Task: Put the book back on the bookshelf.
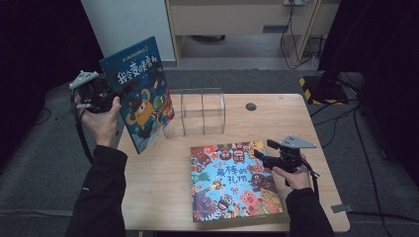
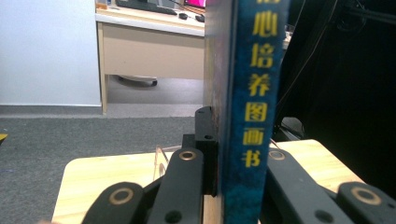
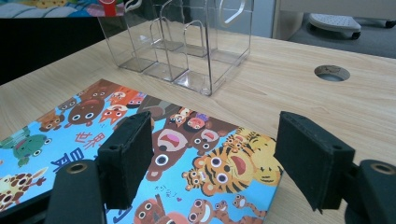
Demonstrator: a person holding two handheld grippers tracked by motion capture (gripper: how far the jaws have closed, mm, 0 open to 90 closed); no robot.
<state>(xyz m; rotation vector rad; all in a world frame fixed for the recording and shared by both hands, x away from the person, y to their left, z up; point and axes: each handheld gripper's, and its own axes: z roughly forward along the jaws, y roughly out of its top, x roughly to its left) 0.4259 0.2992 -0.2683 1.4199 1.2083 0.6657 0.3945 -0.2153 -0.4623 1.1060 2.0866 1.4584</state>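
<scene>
My left gripper [image 1: 126, 89] is shut on a blue picture book [image 1: 138, 94] and holds it upright above the table's left edge, left of the clear rack. In the left gripper view the book's blue spine [image 2: 254, 107] with yellow characters stands clamped between the black jaws. A second picture book [image 1: 232, 180], covered in cartoon animals, lies flat on the table's front middle. My right gripper [image 1: 258, 157] hovers open at that book's right edge. In the right gripper view its two black pads [image 3: 128, 156] stand wide apart above the animal cover [image 3: 187, 154], nothing between them.
A clear acrylic rack [image 1: 195, 112] with several slots stands at the table's back middle, also seen as the rack [image 3: 187, 46] in the right gripper view. A round cable hole [image 1: 251, 106] lies right of it. A desk and cables stand behind the wooden table [image 1: 296, 123].
</scene>
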